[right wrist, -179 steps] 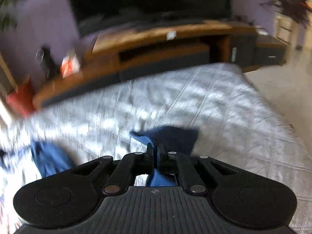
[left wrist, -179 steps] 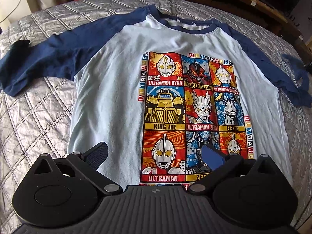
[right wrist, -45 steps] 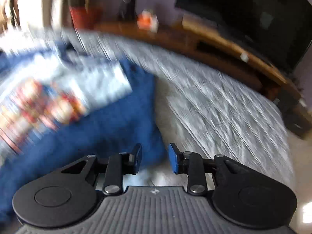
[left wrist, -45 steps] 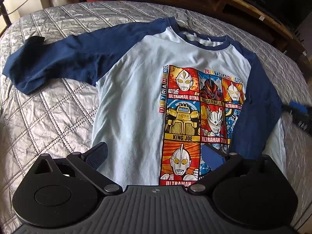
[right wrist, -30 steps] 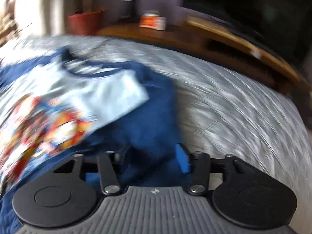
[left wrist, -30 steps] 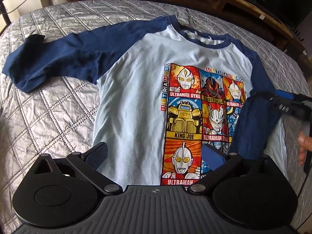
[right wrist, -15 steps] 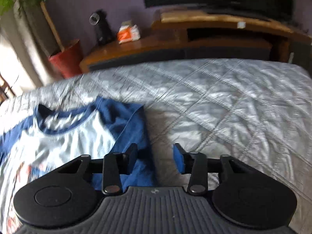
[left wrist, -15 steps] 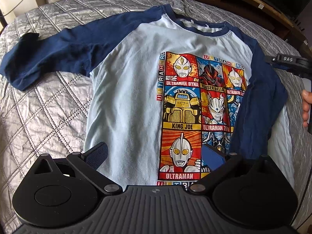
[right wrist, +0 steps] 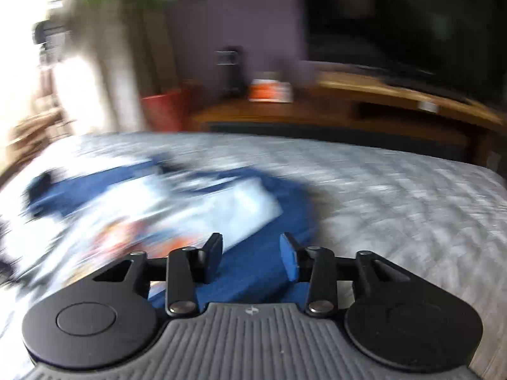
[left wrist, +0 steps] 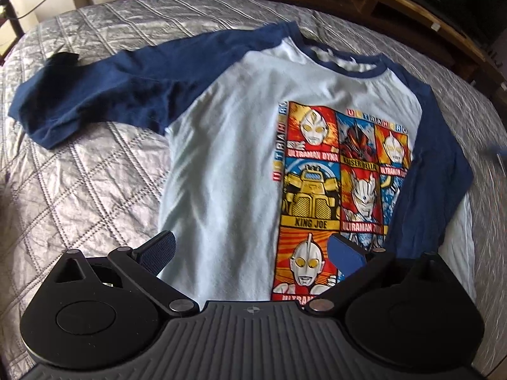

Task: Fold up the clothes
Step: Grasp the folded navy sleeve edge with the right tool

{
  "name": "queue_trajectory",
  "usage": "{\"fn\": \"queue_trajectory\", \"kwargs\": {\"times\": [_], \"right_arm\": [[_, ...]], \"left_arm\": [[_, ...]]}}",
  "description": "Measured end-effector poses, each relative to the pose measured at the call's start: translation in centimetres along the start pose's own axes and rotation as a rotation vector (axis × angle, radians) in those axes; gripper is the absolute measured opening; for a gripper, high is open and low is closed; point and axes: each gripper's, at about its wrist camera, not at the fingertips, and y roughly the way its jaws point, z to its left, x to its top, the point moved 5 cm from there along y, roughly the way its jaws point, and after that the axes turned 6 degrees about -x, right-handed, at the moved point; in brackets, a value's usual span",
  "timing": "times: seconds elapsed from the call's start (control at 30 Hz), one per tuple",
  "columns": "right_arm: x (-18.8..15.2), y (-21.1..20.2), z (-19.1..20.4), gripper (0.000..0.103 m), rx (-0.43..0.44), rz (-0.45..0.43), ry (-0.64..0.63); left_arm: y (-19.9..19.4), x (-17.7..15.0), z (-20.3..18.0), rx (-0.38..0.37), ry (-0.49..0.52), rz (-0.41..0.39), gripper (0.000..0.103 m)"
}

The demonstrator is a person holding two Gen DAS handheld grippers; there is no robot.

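Observation:
A light blue T-shirt (left wrist: 228,145) with navy raglan sleeves and a bright Ultraman print lies face up on the quilted bed. Its left sleeve (left wrist: 95,95) stretches out to the left. Its right sleeve (left wrist: 434,171) is folded down over the shirt's right side. My left gripper (left wrist: 250,250) is open and empty, hovering over the shirt's lower part. My right gripper (right wrist: 250,256) is open and empty, just above the folded navy sleeve (right wrist: 263,253); that view is motion-blurred, with the shirt (right wrist: 158,209) to the left.
A silver-grey quilted bedspread (left wrist: 79,196) covers the bed. A wooden TV bench (right wrist: 364,110) with an orange box (right wrist: 269,90) stands behind it, a red pot (right wrist: 161,110) at its left. The bed edge falls away at the right (right wrist: 494,253).
The right gripper let go of the right sleeve after laying it over the shirt. It now swings left, blurring its view. The left gripper drifted slightly left and stayed open.

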Motion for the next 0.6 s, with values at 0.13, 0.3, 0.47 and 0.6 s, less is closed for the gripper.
{"fn": "queue_trajectory", "kwargs": {"times": [0.13,0.3,0.47,0.6], "right_arm": [[-4.4,-7.2,9.1,0.053,0.201,0.028,-0.207],[-10.0,-7.9,16.4,0.053,0.212,0.141,-0.455],[-11.1,-4.9,15.8,0.008,0.096,0.213,-0.509],[-6.3,-3.5,11.3,0.008,0.063,0.149,-0.113]], "left_arm": [[-0.2,0.0,0.1,-0.001,-0.003,-0.006,0.103],[-0.6,0.0,-0.1,-0.011,0.005,-0.017,0.103],[-1.4,0.2,0.6,-0.010,0.007,-0.034,0.103],[-2.2,0.6,1.6,-0.023,-0.023,-0.048,0.103]]}}
